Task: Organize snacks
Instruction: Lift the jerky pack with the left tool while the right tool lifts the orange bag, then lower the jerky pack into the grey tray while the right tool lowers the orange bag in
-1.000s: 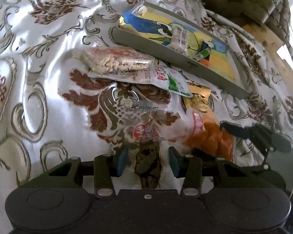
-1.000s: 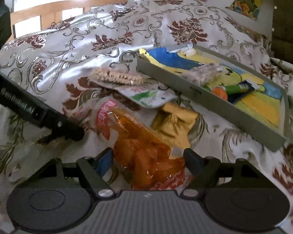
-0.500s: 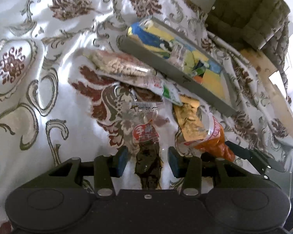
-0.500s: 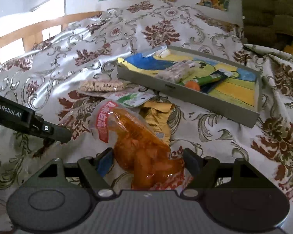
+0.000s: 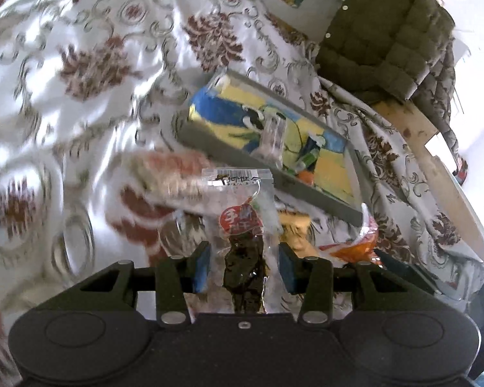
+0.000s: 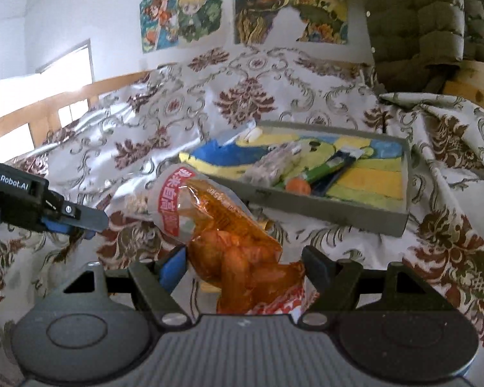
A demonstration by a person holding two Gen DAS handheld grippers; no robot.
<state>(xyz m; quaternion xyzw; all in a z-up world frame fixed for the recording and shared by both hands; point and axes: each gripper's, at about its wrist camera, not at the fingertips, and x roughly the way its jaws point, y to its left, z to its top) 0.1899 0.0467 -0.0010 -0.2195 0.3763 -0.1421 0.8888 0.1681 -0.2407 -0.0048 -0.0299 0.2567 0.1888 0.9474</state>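
Holding a clear packet of dark snack [image 5: 243, 251] between its pads, the left gripper [image 5: 243, 266] is clamped on it, lifted above the patterned cloth [image 5: 90, 64]. Right gripper [image 6: 243, 269] is clamped on an orange snack bag [image 6: 222, 225], also raised. Grey tray [image 6: 322, 213] lies beyond both on the cloth; it contains a clear packet [image 6: 271, 166], a green tube [image 6: 330, 166] and a small orange item [image 6: 298, 187]. Background in left view is motion-blurred.
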